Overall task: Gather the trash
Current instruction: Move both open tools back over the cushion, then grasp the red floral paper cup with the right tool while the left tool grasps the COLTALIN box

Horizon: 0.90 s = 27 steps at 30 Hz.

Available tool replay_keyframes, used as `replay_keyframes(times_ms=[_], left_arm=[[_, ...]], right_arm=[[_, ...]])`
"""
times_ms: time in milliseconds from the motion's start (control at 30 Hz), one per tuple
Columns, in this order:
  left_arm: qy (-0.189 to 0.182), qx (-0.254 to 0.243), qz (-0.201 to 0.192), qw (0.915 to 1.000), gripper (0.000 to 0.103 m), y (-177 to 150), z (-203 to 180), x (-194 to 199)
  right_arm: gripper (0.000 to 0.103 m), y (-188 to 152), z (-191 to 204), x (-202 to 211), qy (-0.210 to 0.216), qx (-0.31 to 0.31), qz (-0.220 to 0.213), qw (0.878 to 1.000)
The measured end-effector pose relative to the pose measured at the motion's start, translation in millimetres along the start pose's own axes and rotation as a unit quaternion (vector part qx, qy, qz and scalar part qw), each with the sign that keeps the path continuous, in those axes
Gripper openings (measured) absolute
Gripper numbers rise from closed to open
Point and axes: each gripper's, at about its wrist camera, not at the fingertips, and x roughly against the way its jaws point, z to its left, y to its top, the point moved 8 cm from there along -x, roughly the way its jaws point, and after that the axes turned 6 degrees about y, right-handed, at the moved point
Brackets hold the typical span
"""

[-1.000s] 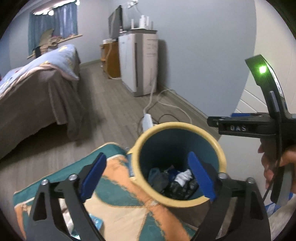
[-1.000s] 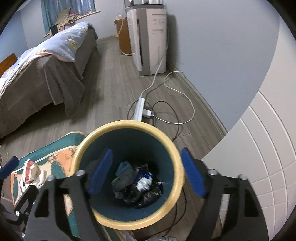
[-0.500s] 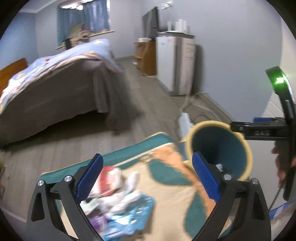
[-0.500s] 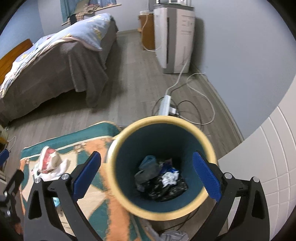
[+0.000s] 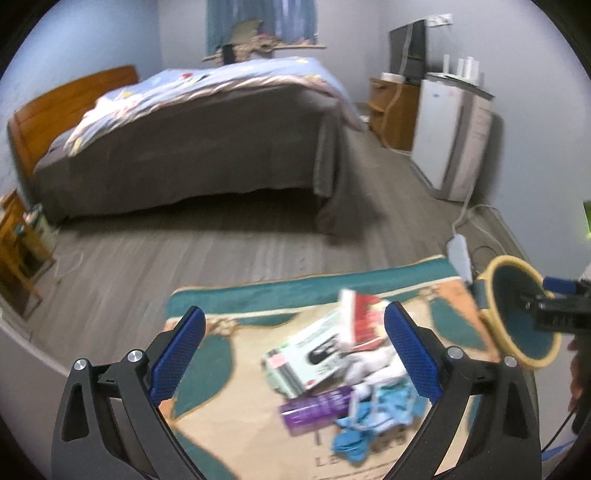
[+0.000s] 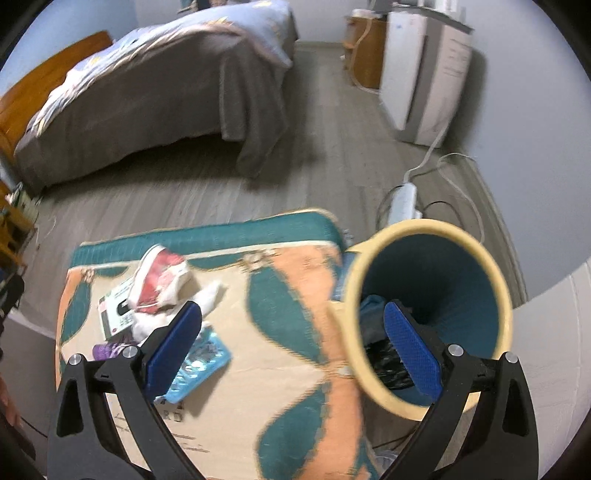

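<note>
— What lies under the right gripper [image 6: 293, 349]?
— A patterned rug [image 6: 280, 332]; its jaws stand wide with nothing between them.
— And the trash?
— A pile of litter [image 6: 155, 295] sits on the rug's left part. The yellow-rimmed bin [image 6: 476, 254], dark scraps inside, stands at the rug's right edge.

A bedroom in a home.

A bed [image 5: 207, 147] with a wooden headboard [image 5: 70, 99], grey cover and blue quilt [image 5: 221, 83] fills the far side, under a curtained window [image 5: 258, 22]. Grey plank floor [image 5: 184, 258] runs to a patterned rug [image 6: 288, 295] strewn with litter, with a yellow-rimmed bin [image 6: 436, 310] at its edge. By the right wall stand a white appliance [image 5: 454, 136], a small wooden cabinet [image 5: 391, 110] and a power strip [image 6: 404, 199] with trailing cables.
</note>
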Motion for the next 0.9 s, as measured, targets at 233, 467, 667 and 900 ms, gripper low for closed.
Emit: replay_keyframes(times_ms=[233, 467, 667, 900], left_arm=[[0.030, 0.000, 0.034, 0.9990, 0.096, -8.5, 40.7, -40.3], [0.037, 0.008, 0.085, 0.9956, 0.096, -29.7, 64.5, -82.9], [-0.023, -0.048, 0.108, 0.9927, 0.096, -48.9, 37.8, -109.8], [-0.090, -0.138, 0.138, 0.9767, 0.096, -75.3, -13.5, -127.8]], right_arm=[[0.097, 3.0, 44.3, -40.9, 0.011, 0.031, 0.027, 0.999], [0.097, 3.4, 73.4, -78.9, 0.018, 0.058, 0.056, 0.997], [0.097, 11.7, 79.5, -98.5, 0.023, 0.044, 0.061, 0.997], [0.097, 12.3, 82.0, -121.9, 0.046, 0.015, 0.082, 0.995]])
